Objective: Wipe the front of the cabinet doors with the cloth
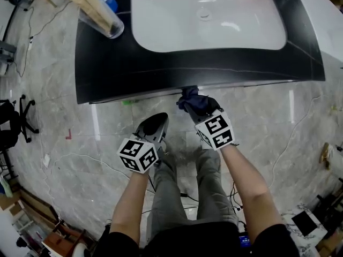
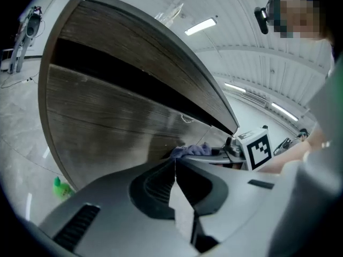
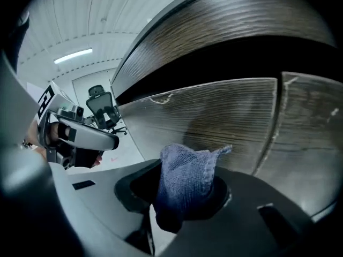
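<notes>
Pinching the blue cloth (image 3: 185, 182), the right gripper (image 1: 196, 105) is holding it beneath the counter's (image 1: 134, 63) front edge, close to the cabinet doors (image 3: 225, 116). The left gripper (image 2: 174, 170) is hovering beside it, jaws pressed together and empty. Wiping looks barely begun; next the cloth needs pressing flat against the door and sweeping across.

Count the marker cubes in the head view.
2. The left cube sits on the left gripper, low and left of centre. The right cube sits on the right gripper, nearer the countertop. None seems hidden.
</notes>
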